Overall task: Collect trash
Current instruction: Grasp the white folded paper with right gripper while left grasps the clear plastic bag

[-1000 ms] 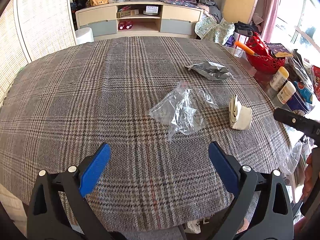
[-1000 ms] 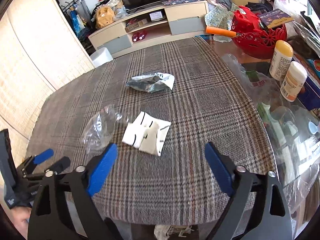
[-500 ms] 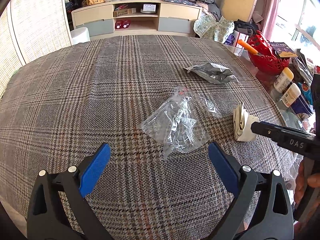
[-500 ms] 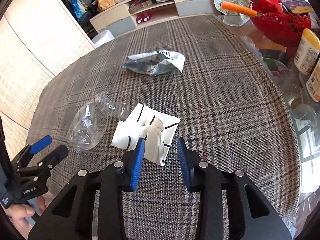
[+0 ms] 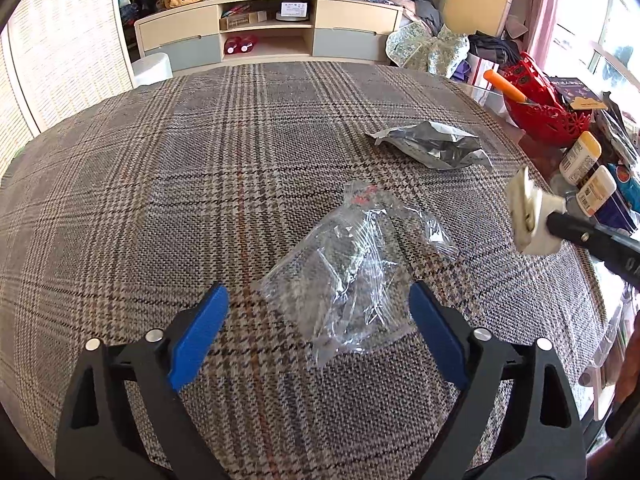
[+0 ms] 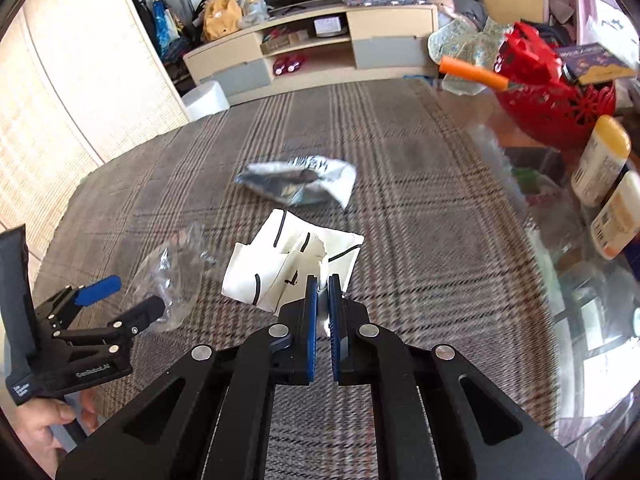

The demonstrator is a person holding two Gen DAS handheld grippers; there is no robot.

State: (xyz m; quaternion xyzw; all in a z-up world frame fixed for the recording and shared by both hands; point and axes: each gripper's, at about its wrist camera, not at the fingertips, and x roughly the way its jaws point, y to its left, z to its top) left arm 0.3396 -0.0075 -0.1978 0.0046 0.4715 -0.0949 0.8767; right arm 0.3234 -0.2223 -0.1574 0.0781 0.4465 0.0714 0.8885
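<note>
My right gripper (image 6: 323,286) is shut on a white paper wrapper with black lines (image 6: 292,260) and holds it just above the plaid tablecloth (image 6: 420,240); the wrapper also shows in the left wrist view (image 5: 532,216). My left gripper (image 5: 316,312) is open, its jaws on either side of a crumpled clear plastic bag (image 5: 352,264) lying on the cloth. The bag also shows in the right wrist view (image 6: 172,276). A silver foil packet (image 5: 432,146) lies further back on the table; it also shows in the right wrist view (image 6: 296,182).
A red basket (image 5: 544,112) with an orange-handled tool, two white bottles (image 5: 588,172) and other clutter stand at the table's right edge. A TV cabinet (image 5: 272,36) and a woven screen (image 5: 60,52) stand behind the table.
My right gripper has closed on the white wrapper and lifted it off the cloth. My left gripper has moved forward so its open jaws flank the clear bag.
</note>
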